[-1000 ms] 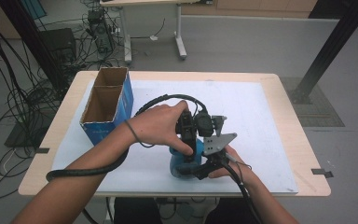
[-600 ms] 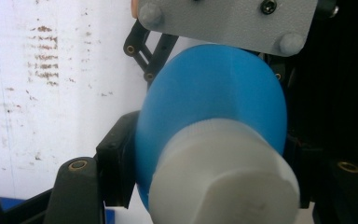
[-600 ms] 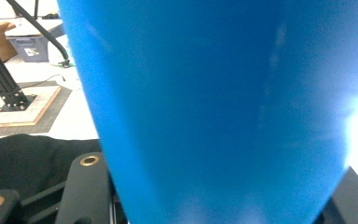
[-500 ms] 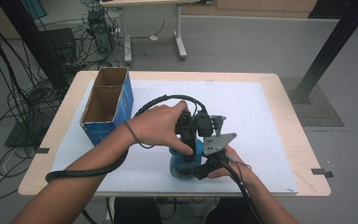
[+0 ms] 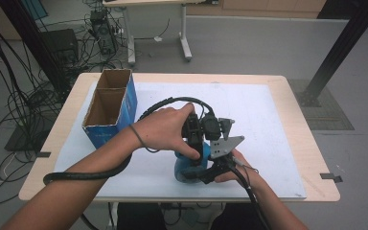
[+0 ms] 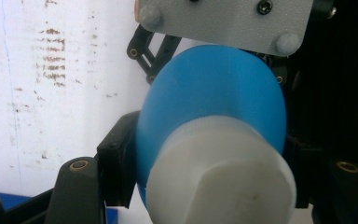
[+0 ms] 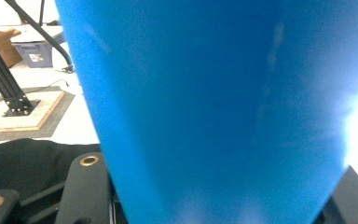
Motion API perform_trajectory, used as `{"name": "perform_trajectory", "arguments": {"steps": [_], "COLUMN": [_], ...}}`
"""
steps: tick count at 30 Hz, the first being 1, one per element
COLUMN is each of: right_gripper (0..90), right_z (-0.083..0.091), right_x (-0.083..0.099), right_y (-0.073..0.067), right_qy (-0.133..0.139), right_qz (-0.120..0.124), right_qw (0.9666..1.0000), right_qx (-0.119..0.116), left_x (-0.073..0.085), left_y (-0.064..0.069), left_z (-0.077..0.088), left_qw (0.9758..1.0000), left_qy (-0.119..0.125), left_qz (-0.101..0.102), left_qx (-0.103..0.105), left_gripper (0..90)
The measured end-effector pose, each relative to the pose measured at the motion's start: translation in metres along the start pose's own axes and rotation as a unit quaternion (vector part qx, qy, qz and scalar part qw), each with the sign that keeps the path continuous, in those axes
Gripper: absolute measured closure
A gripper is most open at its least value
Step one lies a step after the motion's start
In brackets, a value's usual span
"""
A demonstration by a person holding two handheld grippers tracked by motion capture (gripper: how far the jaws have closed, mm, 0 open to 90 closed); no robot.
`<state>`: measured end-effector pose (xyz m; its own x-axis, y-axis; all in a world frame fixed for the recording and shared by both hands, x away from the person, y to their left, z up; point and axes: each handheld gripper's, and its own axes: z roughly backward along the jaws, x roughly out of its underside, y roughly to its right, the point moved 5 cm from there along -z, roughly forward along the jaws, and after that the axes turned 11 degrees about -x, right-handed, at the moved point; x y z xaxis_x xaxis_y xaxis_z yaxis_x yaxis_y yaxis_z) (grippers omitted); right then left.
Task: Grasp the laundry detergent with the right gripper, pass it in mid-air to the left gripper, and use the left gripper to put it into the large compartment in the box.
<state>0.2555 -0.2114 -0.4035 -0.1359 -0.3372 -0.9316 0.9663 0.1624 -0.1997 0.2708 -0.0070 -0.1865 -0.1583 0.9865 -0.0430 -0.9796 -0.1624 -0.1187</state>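
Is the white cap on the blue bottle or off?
On. In the left gripper view the white cap sits on the neck of the blue bottle, with that gripper's jaws shut around it.

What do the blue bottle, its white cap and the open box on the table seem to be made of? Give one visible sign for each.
Blue bottle: probably plastic, with a smooth, even, slightly glossy colour.
White cap: probably plastic too, matt, with flat moulded facets.
Box: cardboard, with raw brown inner walls and a blue printed outside.
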Motion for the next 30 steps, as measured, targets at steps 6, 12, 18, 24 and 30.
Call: {"name": "perform_trajectory", "arguments": {"steps": [6,12,18,24,30], "right_gripper": [41.7,38.5,21.8,11.2,8.8], "right_z": [-0.001,0.000,0.002,0.005,0.009], "right_x": [0.003,0.005,0.009,0.014,0.016], "right_y": [0.001,0.001,0.003,0.002,0.000], "right_qy": [0.013,0.028,0.040,0.064,0.072], "right_qz": [-0.002,-0.015,-0.034,-0.040,-0.036], "right_qw": [0.9999,0.9995,0.9986,0.9971,0.9966], "right_qx": [-0.003,-0.005,-0.003,0.006,0.016], "left_x": [-0.002,-0.003,-0.004,-0.005,-0.004], "left_y": [0.000,0.002,0.001,0.001,0.000], "left_z": [0.003,0.004,0.003,0.003,0.003], "left_qw": [1.0000,1.0000,1.0000,1.0000,1.0000], "left_qy": [-0.003,-0.002,-0.003,-0.003,-0.005], "left_qz": [0.001,0.001,-0.001,0.000,0.006], "left_qx": [-0.001,-0.005,-0.002,-0.003,-0.003], "left_gripper": [36.2,36.5,36.6,36.6,36.7]}}
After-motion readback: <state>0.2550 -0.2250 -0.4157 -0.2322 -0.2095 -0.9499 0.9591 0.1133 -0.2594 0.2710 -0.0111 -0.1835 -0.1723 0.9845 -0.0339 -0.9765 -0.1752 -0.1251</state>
